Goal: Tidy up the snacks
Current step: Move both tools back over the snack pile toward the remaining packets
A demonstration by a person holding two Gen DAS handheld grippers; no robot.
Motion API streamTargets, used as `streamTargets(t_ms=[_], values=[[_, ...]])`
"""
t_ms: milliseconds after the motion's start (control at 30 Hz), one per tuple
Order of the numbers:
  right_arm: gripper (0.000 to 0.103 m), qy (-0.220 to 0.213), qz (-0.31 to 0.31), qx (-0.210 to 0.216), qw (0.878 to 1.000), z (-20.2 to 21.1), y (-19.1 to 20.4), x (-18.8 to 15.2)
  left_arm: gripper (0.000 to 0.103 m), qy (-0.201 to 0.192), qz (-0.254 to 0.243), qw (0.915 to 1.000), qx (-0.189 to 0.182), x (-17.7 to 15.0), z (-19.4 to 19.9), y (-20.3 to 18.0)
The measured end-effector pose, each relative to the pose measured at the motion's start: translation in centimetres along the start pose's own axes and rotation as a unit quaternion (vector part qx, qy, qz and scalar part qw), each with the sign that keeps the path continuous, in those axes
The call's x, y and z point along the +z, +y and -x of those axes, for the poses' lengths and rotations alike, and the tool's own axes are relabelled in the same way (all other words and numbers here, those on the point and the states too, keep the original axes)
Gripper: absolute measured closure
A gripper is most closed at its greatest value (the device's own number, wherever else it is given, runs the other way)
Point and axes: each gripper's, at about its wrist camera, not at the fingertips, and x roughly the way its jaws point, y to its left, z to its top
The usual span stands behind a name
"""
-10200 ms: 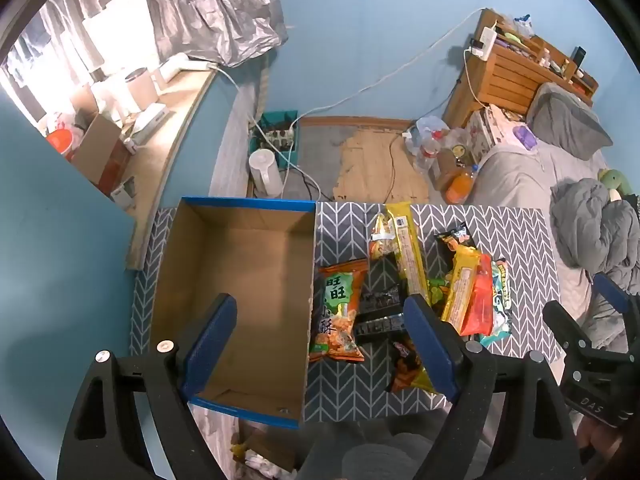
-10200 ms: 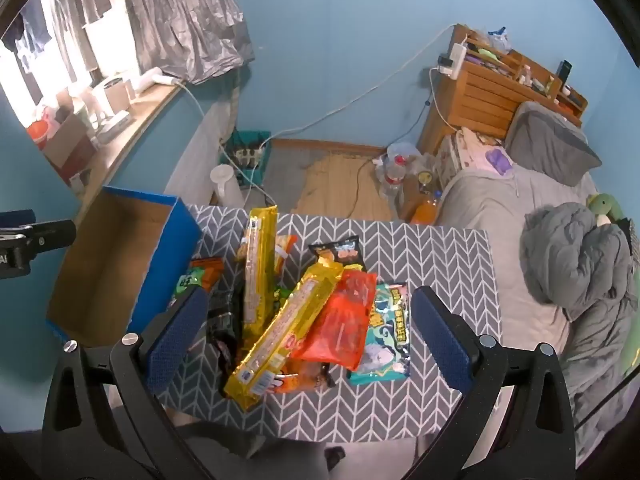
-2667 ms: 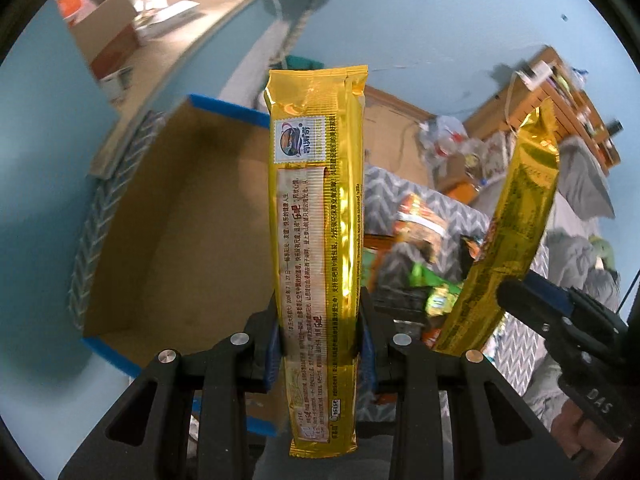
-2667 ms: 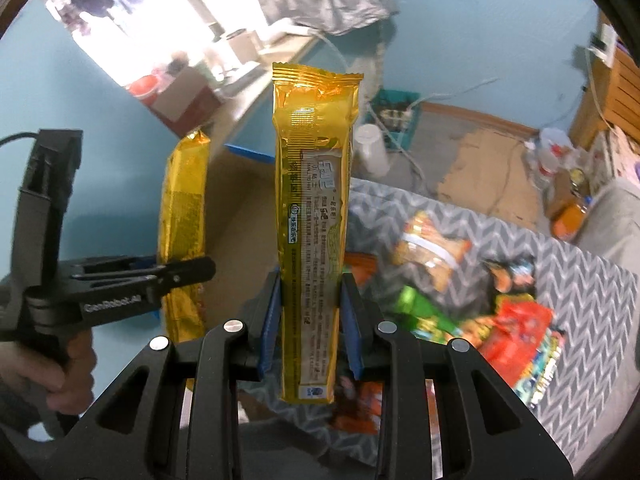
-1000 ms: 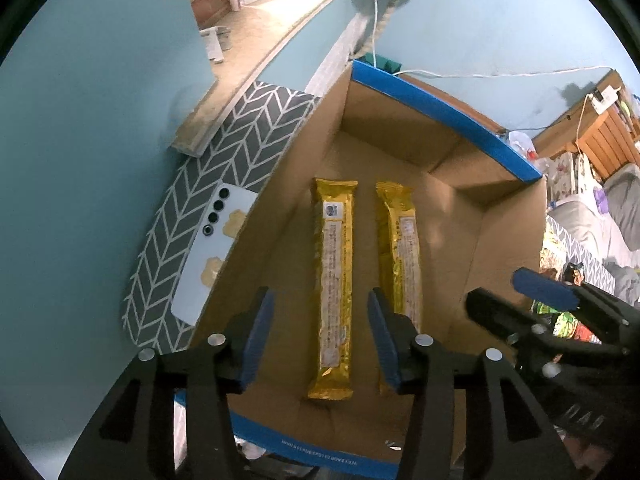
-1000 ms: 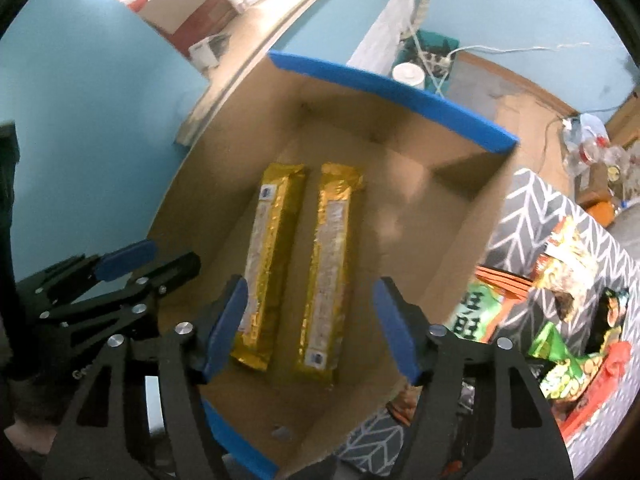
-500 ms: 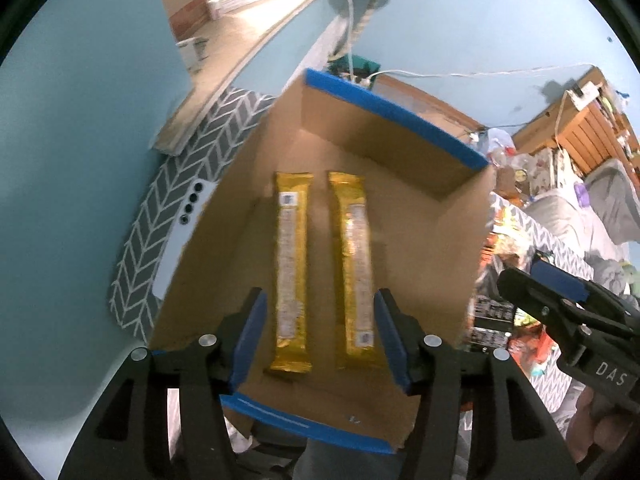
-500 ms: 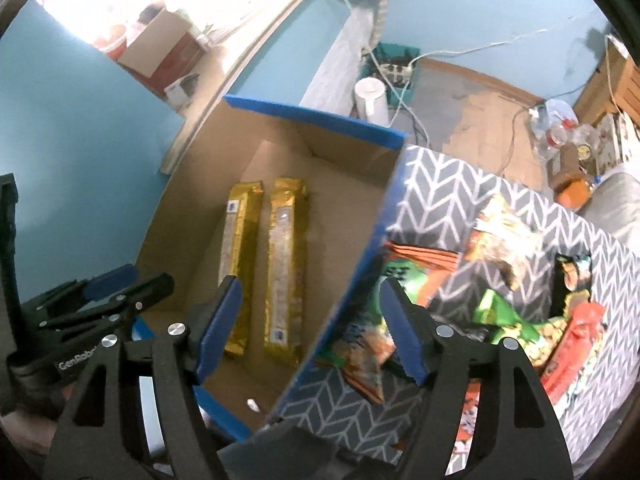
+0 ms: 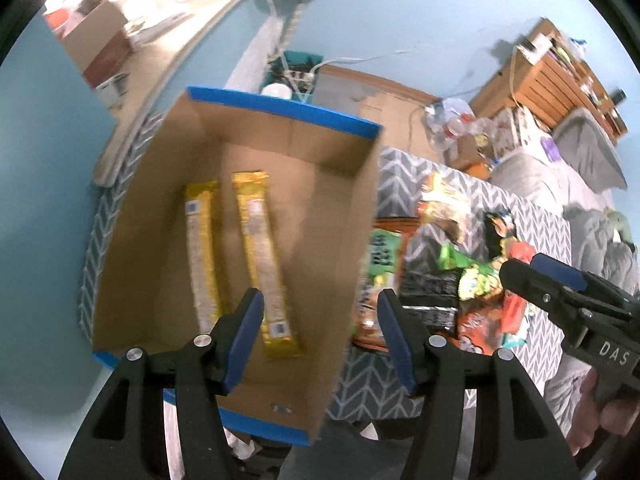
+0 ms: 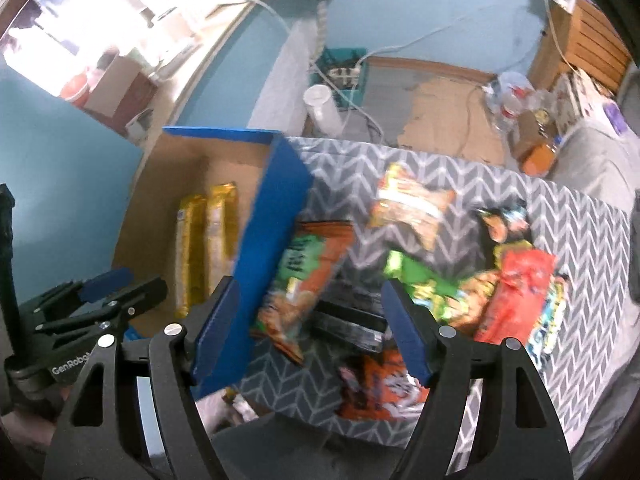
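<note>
The cardboard box (image 9: 332, 216) is matt brown inside, its rim edged in smooth blue. Two gold snack packets (image 9: 260, 256) on its floor are glossy foil. The tablecloth (image 10: 420, 176) under the right-hand snack bags (image 10: 516, 296), shiny crinkled plastic film, looks like matt printed chevron cloth. The far shelf unit (image 9: 560, 84) is bare slatted wood.

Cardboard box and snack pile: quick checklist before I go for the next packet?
1. Two gold packets flat inside the cardboard box: ok.
2. Left gripper empty, opening: ok.
3. Right gripper empty, open over the snack pile: ok.
4. Free floor left in the box beside the packets: ok.
5. Which packet lies topmost and free: cannot tell, blurred.
6. Black packet partly under others: not ok for a clean pick.
</note>
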Motion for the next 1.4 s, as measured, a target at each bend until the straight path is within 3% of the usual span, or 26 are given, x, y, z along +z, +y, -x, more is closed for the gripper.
streamTargets(t_ms=[433, 700, 1400], values=[[0.029, 0.002, -0.076, -0.038, 0.996, 2.2, -9.6, -2.6, 0.041, 0.032, -0.029, 0.9982, -0.041, 0.0, -2.8, -6.0], [0.025, 0.005, -0.111, -0.057, 0.992, 2.2, -13.9, -4.2, 0.041, 0.054, -0.039, 0.9968, -0.044, 0.0, -5.6, -8.4], [0.022, 0.041, -0.154, -0.054, 0.986, -2.8, -18.8, -5.4, 0.038, 0.076, -0.026, 0.9966, -0.02, 0.1, -10.5, -7.5]])
